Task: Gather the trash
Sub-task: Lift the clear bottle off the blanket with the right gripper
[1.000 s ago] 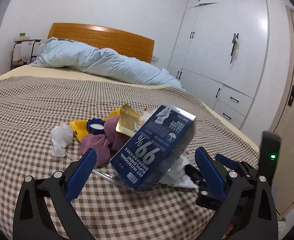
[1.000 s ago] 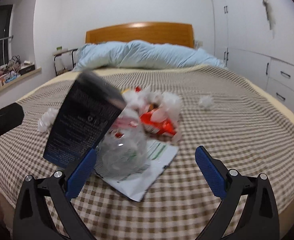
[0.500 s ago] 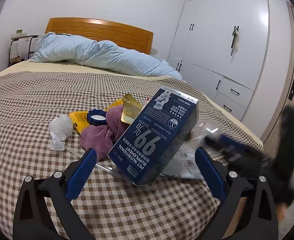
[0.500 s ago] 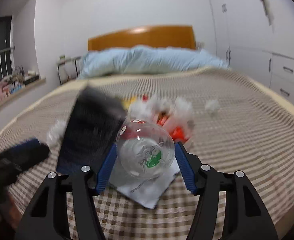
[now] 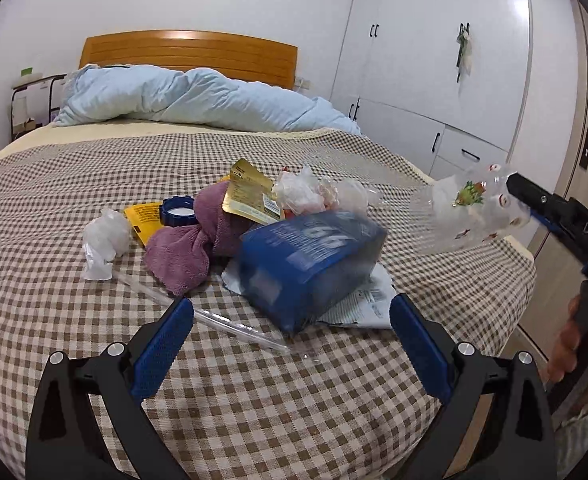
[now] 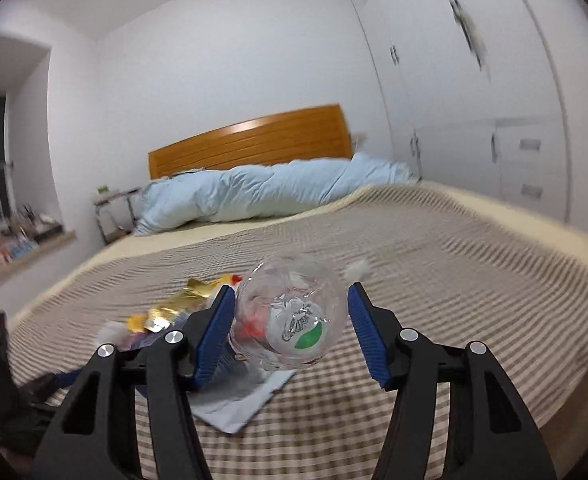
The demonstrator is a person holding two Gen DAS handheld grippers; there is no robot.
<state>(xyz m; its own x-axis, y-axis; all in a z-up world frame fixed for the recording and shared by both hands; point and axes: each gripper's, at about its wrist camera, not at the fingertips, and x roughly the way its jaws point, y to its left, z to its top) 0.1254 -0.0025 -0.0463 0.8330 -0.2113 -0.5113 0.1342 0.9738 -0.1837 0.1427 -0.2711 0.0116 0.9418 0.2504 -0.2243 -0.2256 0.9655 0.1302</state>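
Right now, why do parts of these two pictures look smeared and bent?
Left wrist view: mostly sharp, but the blue box and clear plastic bottle smear. Right wrist view: the whole room streaks, the wardrobe most. Both fisheyes bow straight edges.

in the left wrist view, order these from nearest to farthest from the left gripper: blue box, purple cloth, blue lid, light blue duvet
From the left gripper:
1. blue box, just ahead, between the fingers.
2. purple cloth, behind it to the left.
3. blue lid, at the cloth's far left edge.
4. light blue duvet, far off by the headboard.
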